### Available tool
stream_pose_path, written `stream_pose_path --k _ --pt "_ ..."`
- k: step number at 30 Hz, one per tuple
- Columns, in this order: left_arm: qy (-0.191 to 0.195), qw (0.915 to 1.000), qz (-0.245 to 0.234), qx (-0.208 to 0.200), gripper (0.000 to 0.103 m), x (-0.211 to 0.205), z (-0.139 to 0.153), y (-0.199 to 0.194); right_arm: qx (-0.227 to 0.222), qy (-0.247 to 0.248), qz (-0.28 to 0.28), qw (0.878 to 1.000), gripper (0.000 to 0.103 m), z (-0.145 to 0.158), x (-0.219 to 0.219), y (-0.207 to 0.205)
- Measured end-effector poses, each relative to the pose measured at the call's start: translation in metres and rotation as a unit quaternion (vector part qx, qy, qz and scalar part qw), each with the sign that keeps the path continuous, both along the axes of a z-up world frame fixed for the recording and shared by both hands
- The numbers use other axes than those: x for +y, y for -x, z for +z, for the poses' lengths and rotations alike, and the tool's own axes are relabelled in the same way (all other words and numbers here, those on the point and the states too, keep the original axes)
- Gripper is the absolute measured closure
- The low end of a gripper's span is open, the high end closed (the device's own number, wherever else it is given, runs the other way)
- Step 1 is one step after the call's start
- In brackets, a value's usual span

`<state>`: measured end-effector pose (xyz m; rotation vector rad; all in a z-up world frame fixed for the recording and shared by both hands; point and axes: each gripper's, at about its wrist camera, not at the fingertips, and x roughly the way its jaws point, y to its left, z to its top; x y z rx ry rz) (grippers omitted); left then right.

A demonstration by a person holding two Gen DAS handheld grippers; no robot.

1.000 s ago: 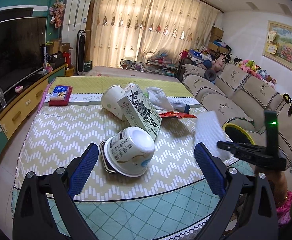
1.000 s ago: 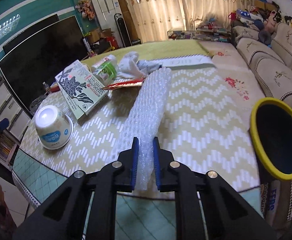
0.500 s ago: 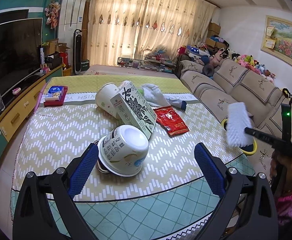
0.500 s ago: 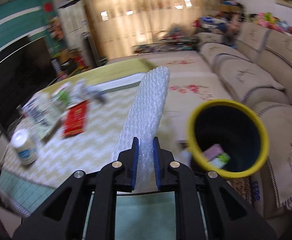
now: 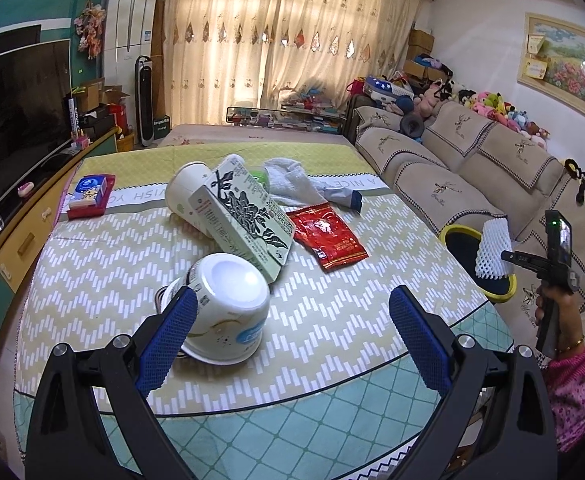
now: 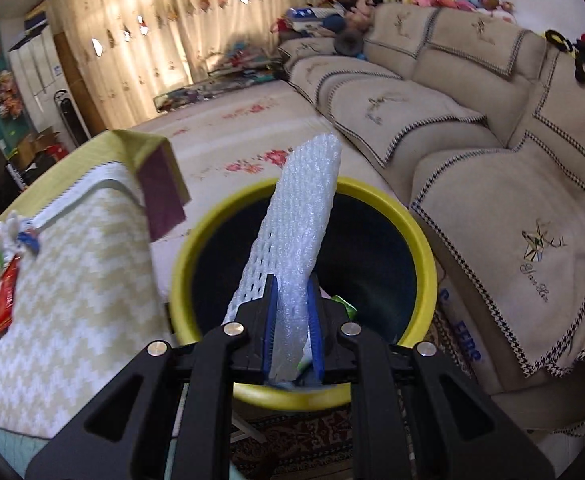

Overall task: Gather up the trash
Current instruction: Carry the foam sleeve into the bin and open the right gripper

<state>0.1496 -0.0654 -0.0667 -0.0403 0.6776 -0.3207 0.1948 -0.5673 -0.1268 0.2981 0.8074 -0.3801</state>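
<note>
Right wrist view: right gripper pinches white foam netting above the yellow-rimmed bin; left gripper gapes empty.

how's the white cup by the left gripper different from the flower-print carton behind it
The white cup is round, plain white with a small blue label, and stands upside down; the flower-print carton is a long box, pale green with dark flowers, lying tilted against another cup. Both sit on the zigzag tablecloth, uncollected.

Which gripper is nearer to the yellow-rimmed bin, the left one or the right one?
Right. The right gripper holds foam wrap directly above the bin; the left gripper is over the table, beside the upturned cup.
</note>
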Motion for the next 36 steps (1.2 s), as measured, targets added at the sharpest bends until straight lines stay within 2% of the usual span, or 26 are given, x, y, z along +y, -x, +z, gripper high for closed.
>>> stream_pose_path --k 3,7,9,15,22,36 --pt "-0.005 1.0 -0.003 0.003 0.008 -0.005 -0.001 -0.004 0.01 -0.006 -0.007 1.0 0.086 -0.011 -0.006 -0.008" --pt "-0.007 0.9999 -0.005 0.008 0.008 -0.009 -0.004 -0.008 0.01 -0.007 -0.011 1.0 0.075 -0.015 -0.007 -0.008" --pt "-0.009 0.9999 -0.005 0.009 0.008 -0.009 -0.004 -0.01 0.007 -0.005 -0.011 1.0 0.073 -0.014 -0.006 -0.006" --pt "-0.004 0.9997 -0.007 0.021 0.008 -0.007 -0.012 -0.017 -0.001 -0.004 -0.004 1.0 0.068 -0.008 0.0 -0.001" --pt "-0.019 0.9994 0.001 0.029 0.008 0.004 -0.025 -0.03 -0.004 -0.008 0.011 1.0 0.063 -0.005 0.014 -0.003" --pt "-0.091 0.9954 0.004 0.03 0.008 -0.001 -0.043 -0.064 0.007 -0.016 0.027 1.0 0.061 -0.011 0.022 -0.012"
